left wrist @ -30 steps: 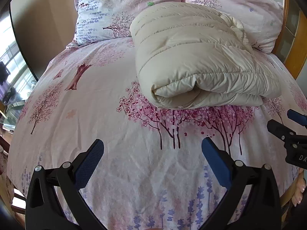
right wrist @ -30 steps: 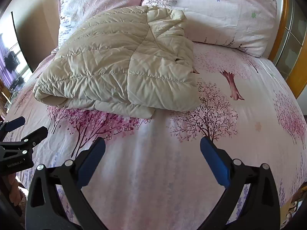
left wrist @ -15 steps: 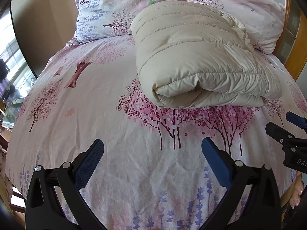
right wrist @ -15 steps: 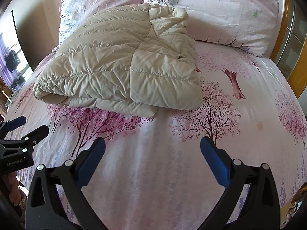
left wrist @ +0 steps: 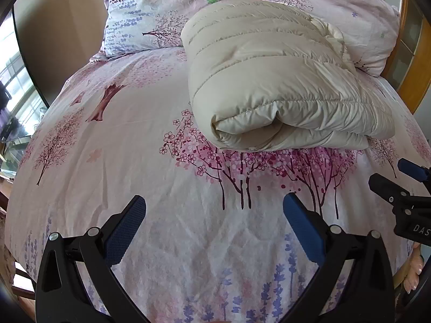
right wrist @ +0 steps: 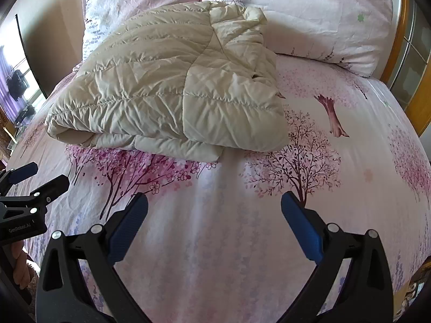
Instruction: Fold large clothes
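Hovering apart above bedsheet (left wrist: 134, 140), both grippers' jaws spread.

Left wrist: looking from bed foot toward pillows (left wrist: 150, 10), jacket (left wrist: 269, 80) near, right of centre.
Right wrist: facing likewise, jacket (right wrist: 167, 86) left.
Shared: jacket, pillows.

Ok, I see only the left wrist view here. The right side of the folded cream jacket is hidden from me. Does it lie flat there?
Observer: Yes. In the right wrist view, the top layer of the cream jacket lies flat over the right edge, down onto the bedsheet.
Operator: Does the right gripper hold anything?
Observer: No. The right gripper is open, with only sheet showing between its fingers.
Operator: Anything odd on that side?
Observer: A small dark mark shows near the jacket's right edge. I cannot tell what it is.
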A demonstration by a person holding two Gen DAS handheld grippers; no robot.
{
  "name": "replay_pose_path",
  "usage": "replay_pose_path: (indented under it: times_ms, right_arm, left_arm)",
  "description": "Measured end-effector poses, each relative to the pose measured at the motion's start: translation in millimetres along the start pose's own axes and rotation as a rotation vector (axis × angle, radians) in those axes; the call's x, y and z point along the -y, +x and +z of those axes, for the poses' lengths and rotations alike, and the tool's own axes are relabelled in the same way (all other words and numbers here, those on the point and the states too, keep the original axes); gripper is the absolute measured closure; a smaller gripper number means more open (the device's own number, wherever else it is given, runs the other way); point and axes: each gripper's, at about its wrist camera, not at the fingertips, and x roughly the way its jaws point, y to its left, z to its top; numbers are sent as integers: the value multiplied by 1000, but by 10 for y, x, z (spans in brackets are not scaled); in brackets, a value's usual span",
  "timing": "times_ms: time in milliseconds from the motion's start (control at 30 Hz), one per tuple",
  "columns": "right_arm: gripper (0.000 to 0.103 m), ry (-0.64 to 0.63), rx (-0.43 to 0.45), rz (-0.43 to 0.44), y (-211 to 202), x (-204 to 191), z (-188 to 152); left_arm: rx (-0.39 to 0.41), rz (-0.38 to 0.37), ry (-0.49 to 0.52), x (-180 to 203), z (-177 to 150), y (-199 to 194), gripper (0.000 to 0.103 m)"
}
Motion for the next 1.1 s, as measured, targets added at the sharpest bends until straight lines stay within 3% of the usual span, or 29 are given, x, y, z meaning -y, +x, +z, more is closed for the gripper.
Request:
replay_pose_path:
  times_ms: [1100]
  right_arm:
    - [4,6,-15,13,46,16,-26]
  left_arm:
    - [-17,-13,0,42,-7,56,1]
